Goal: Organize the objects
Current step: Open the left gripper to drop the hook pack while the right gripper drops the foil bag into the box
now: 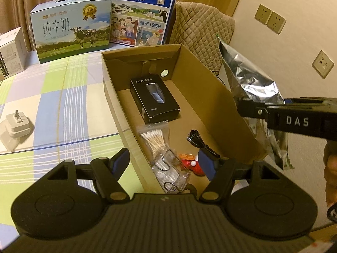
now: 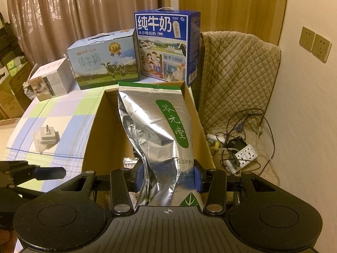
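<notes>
The right gripper [image 2: 166, 176] clamps a silver foil bag [image 2: 155, 130] — held above the open cardboard box [image 1: 212, 78]. The left gripper [image 1: 166, 164] hangs spread and empty over the box's near end — above cotton swabs [image 1: 153, 139].

Cardboard box [image 1: 210, 84] — right half free, left side cluttered.

Hidden and cut-off parts

The foil bag [image 2: 160, 139] hides the cardboard box [image 2: 94, 126] floor in the right wrist view; the small white carton [image 1: 10, 52] is cut at the left edge.
</notes>
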`<control>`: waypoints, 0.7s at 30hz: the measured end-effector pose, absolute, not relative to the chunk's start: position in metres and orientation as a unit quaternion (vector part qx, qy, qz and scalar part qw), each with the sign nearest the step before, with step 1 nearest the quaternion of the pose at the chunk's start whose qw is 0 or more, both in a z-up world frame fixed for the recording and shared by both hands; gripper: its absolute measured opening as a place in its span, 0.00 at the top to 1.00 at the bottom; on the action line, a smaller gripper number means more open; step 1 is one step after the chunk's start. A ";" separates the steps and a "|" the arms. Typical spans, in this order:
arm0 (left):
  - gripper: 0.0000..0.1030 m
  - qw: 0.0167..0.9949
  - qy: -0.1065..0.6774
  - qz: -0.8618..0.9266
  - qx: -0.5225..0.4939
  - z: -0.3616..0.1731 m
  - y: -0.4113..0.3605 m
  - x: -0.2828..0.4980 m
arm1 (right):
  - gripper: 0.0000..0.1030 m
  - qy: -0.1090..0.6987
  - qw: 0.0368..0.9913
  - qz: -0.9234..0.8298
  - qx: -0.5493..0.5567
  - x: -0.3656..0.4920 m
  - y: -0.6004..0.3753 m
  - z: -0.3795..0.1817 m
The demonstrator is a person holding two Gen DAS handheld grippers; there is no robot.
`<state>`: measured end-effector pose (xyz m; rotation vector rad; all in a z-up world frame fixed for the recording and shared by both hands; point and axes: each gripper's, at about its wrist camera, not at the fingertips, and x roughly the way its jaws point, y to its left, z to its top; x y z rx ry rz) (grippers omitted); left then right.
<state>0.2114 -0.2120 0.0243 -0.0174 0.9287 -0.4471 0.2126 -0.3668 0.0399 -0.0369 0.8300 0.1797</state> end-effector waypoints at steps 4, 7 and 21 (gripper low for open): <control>0.34 0.871 0.443 -0.210 -0.010 0.024 -0.209 0.212 | 0.49 0.389 0.917 0.094 -0.007 0.220 -0.368 0.042; 0.33 0.872 0.442 -0.208 -0.011 0.025 -0.205 0.212 | 0.42 0.373 0.924 0.090 0.007 0.221 -0.373 0.048; 0.31 0.875 0.440 -0.204 -0.017 0.027 -0.195 0.203 | 0.40 0.400 0.912 0.091 0.012 0.201 -0.369 0.032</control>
